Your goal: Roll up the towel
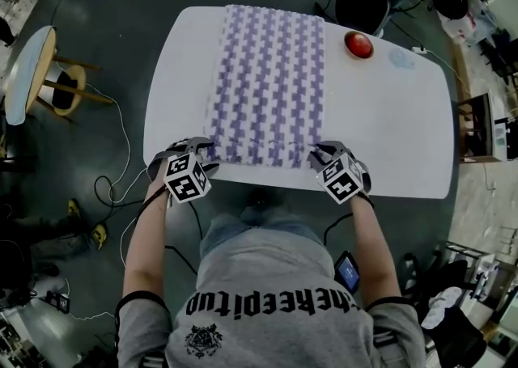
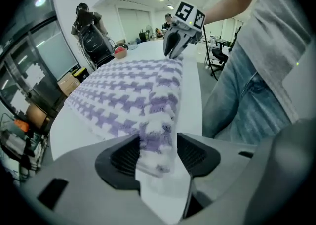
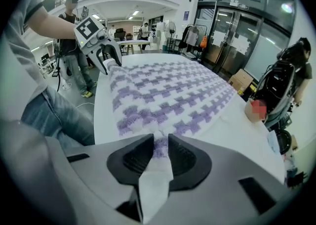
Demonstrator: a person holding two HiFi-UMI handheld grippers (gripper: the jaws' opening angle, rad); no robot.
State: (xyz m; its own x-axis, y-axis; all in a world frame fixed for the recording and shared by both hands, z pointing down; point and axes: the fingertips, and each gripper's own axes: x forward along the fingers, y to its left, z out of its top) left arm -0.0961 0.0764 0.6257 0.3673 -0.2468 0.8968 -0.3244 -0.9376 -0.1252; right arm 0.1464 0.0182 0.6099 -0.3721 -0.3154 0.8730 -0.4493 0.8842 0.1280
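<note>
While the purple and white towel (image 1: 267, 75) lies flat on the white bench (image 1: 388, 132), from the far edge to the near one, its near edge is folded over. The left hand-held gripper (image 2: 157, 154) stands wide around the near left corner, not pressing it. The right hand-held gripper (image 3: 159, 154) is narrow and pinches the near right corner.

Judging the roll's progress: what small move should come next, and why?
Probably close the left gripper on the near edge of the towel: its fingers stand apart around it, while the right gripper pinches its corner and most of the towel lies flat.
</note>
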